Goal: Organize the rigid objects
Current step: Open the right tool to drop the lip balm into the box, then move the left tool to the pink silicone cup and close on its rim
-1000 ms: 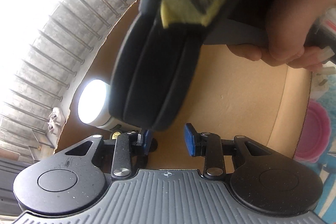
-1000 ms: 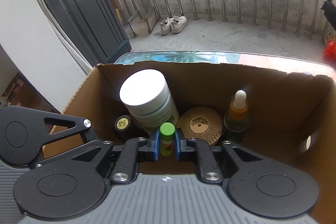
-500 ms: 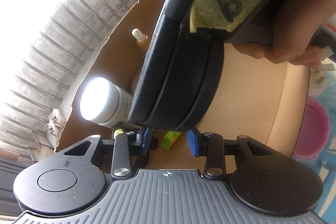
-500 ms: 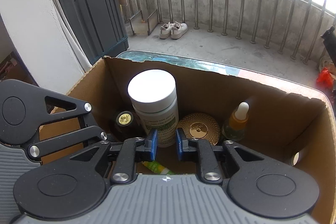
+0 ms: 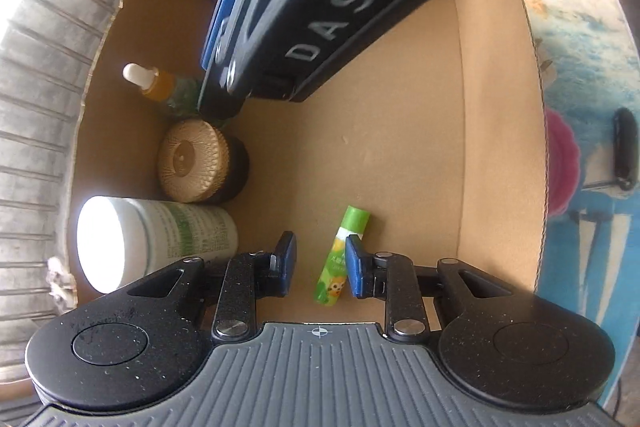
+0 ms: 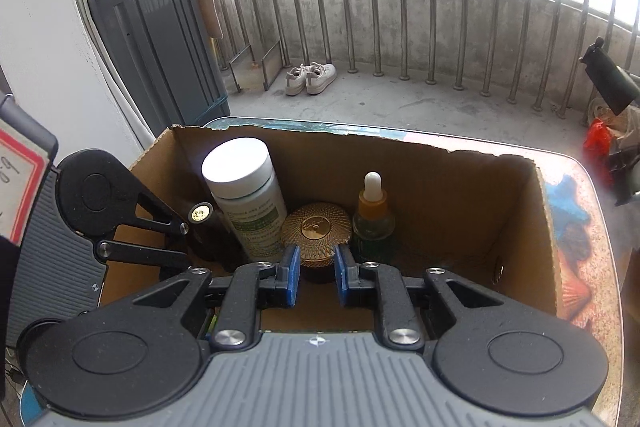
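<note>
Balcony setup: concrete floor, steel railing, a pair of white sneakers [image 6: 311, 78] sitting by the bars, and a cardboard box [image 6: 472, 195] resting on a table with a sea-print cloth [image 6: 576, 227].

Inside the box, along the far wall as the right wrist view shows it: white-capped supplement bottle [image 6: 242, 199] at 10 o'clock, small dark jar with a gold cap [image 6: 201, 214] just left of it, gold-lidded cream jar [image 6: 316, 233] at 12, amber dropper bottle [image 6: 375, 215] at 1. All are standing upright, close together.

The task item, a green lip-balm stick [image 5: 340, 259], is lying flat on the box floor near the front wall, cap pointing toward the open middle, well apart from the row.

Left gripper [image 5: 318, 263] is pointing steeply down over the stick. Its jaws are closing, the stick is lying between them nearer the right pad, and I can't confirm either pad is pressing yet. Right gripper [image 6: 316, 275] is hovering above the box, jaws nearly together with nothing between them; the cream jar is only lining up behind the gap.

Handling guess: the stick is looking light, rigid and smooth, so it's likely to roll or squirt out. Better to be pinching across the mid-barrel, below the cap, then standing it beside the dropper bottle. The glass dropper is looking fragile, so worth avoiding knocks.
</note>
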A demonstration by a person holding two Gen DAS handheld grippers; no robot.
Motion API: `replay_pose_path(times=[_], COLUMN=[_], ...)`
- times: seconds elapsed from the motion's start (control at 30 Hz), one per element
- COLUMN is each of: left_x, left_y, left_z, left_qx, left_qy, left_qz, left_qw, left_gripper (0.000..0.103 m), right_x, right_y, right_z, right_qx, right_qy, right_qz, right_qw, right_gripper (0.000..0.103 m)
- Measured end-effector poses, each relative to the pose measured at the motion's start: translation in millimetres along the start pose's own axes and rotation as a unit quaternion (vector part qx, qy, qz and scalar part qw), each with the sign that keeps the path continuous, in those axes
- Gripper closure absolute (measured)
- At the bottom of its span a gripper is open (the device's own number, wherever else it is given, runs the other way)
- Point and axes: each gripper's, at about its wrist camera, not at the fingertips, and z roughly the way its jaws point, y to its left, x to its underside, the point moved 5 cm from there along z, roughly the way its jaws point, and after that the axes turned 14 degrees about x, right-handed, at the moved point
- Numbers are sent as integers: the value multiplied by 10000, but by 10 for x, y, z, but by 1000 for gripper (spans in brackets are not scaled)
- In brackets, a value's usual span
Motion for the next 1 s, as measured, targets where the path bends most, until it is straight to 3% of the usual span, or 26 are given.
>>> replay_pose_path(times=[0.07, 0.13, 0.23, 0.3, 0.33, 0.4, 0.43, 0.47, 0.53, 0.57, 0.63, 0.73, 0.8, 0.93, 1.0], left_x=[-62, -108, -60, 53, 35, 38, 78, 76, 137, 188, 223, 147, 347, 346, 352], left_y=[63, 93, 26, 0, -103, -470, -711, -504, -711, -675, -686, -906, -823, -741, -700], left_z=[-13, -103, -345, -626, -823, -1109, -1185, -1269, -1205, -1086, -855, -417, -233, 113, 202], left_qx=[170, 52, -646, -1278, -1756, -2744, -3068, -3110, -2522, -2033, -1425, -1233, -1159, -577, -619], left_qy=[-108, -405, -830, -1392, -1839, -2656, -2872, -3097, -3381, -3533, -3637, -3555, -3630, -3946, -4024], left_qz=[-312, -529, -864, -1390, -1464, -1291, -1272, -1251, -1410, -1596, -1950, -2263, -2597, -3395, -3632], left_qw=[9993, 9978, 9907, 9721, 9560, 9151, 8984, 8898, 8957, 8991, 8996, 8984, 8873, 8519, 8381], left_gripper=[76, 75, 75, 74, 74, 74, 74, 72, 65, 65, 65, 61, 61, 61, 62], right_x=[40, 66, 173, 287, 353, 500, 585, 675, 864, 967, 1164, 1446, 1607, 1824, 1916], right_y=[-48, -97, -192, -283, -332, -398, -437, -464, -501, -512, -501, -442, -413, -424, -433], right_z=[-49, -118, -367, -630, -782, -1025, -1137, -1204, -1277, -1287, -1285, -1255, -1216, -1069, -996], right_qx=[-73, -94, -261, -484, -587, -646, -627, -587, -475, -433, -401, -71, -22, 75, -25], right_qy=[-3, -49, -243, -406, -546, -723, -797, -808, -756, -680, -547, -381, -292, -183, -47], right_qz=[85, 110, 335, 489, 551, 576, 604, 628, 715, 787, 893, 887, 971, 1366, 1644], right_qw=[9999, 9999, 9988, 9968, 9953, 9936, 9930, 9930, 9934, 9936, 9937, 9953, 9948, 9904, 9864], right_gripper=[83, 83, 83, 83, 82, 82, 82, 81, 77, 77, 76, 76, 76, 76, 76])
